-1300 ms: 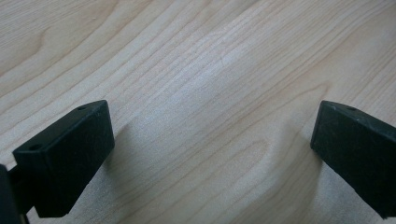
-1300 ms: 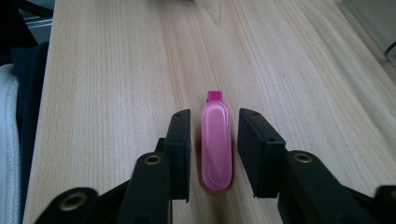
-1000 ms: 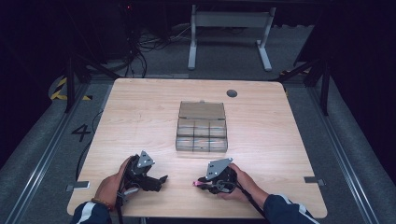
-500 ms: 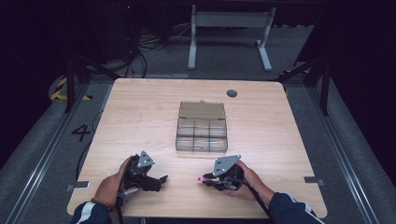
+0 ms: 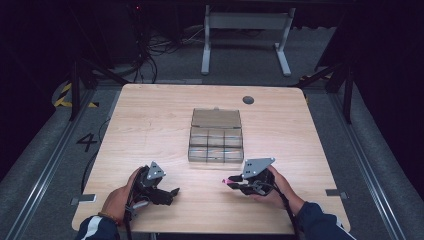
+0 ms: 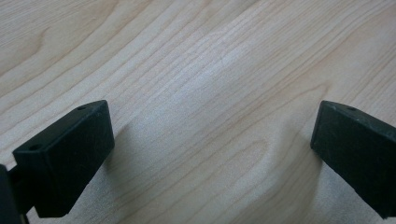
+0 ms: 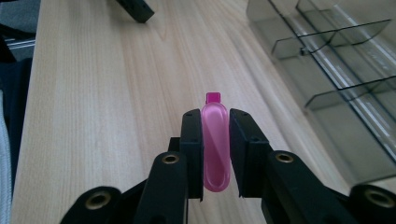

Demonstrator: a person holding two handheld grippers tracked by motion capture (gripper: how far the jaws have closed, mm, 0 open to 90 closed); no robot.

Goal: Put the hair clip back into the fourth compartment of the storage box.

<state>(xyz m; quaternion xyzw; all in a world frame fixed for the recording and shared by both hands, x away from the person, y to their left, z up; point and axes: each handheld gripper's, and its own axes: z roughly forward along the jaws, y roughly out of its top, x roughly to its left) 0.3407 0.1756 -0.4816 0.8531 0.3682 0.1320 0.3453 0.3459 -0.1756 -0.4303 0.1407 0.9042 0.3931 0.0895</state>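
Dark floor goes all around my wooden table [image 5: 150, 120], and the legs of a grey stand [image 5: 245, 35] are far behind it. On the middle of the table sits a clear plastic box [image 5: 216, 145] with its lid [image 5: 216, 118] tipped open at the back. Little walls cut the box into small rooms. From up high I cannot tell if anything is in them. In my right gripper view, the rooms I can see close by look bare.

My right gripper [image 7: 215, 135] is low on the table, near the front corner of the box but not touching it. Its two black jaws squeeze a small pink bottle [image 7: 215, 144] from both sides. The bottle has a tiny darker pink cap [image 7: 213, 97] that pokes out past the jaw tips.

My left gripper [image 6: 210, 140] is at the front left part of the table, well apart from the box. Its jaws are spread wide with nothing between them, just wood under them.
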